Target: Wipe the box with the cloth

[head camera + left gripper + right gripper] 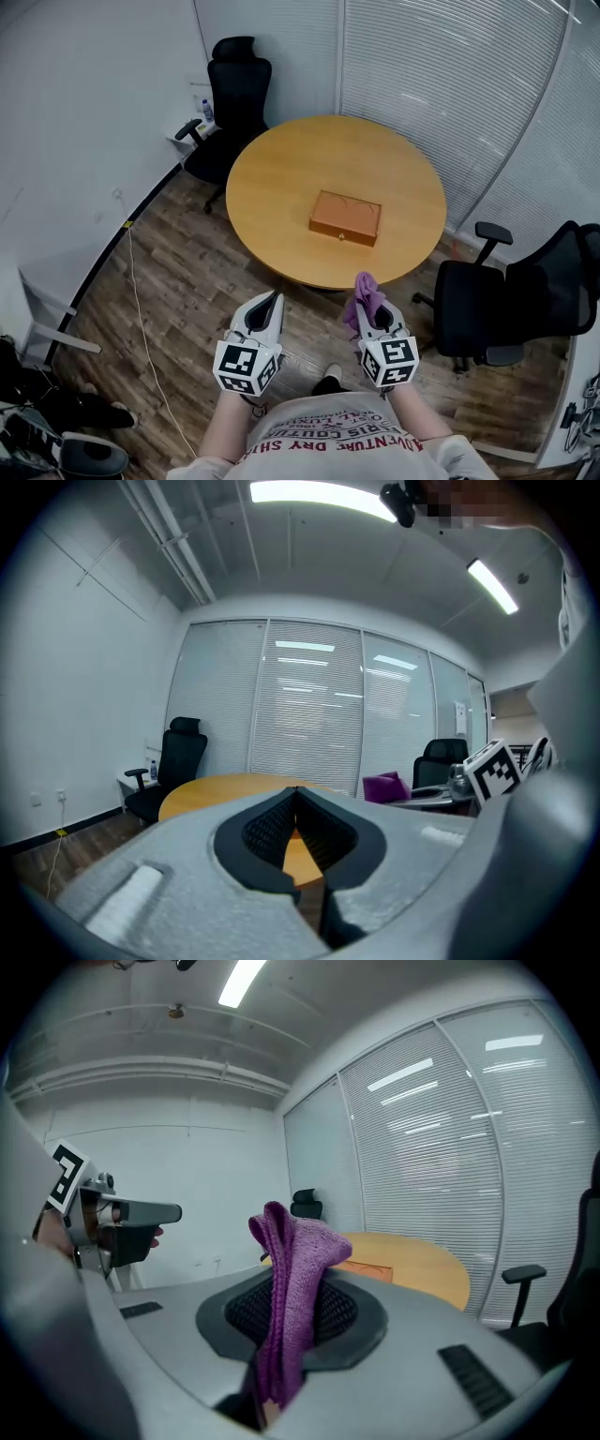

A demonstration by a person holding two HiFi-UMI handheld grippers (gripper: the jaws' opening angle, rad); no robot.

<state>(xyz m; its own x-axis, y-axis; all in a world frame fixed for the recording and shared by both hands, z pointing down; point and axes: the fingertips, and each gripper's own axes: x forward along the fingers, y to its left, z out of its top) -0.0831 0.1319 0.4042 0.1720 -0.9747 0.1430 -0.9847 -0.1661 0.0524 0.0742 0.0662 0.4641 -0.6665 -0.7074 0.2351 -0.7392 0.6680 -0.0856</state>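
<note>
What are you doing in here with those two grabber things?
A person stands a little way back from a round table, holding a pair of tongs in each hand. The right tongs are shut on a purple cloth, which sticks up out of them. The left tongs are closed with nothing in them. The box lies on the table, untouched, so no wiping has begun.

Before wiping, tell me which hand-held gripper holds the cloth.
The right hand-held gripper: a purple knitted cloth is pinched in its jaws; the left hand-held gripper is shut and empty.
</note>
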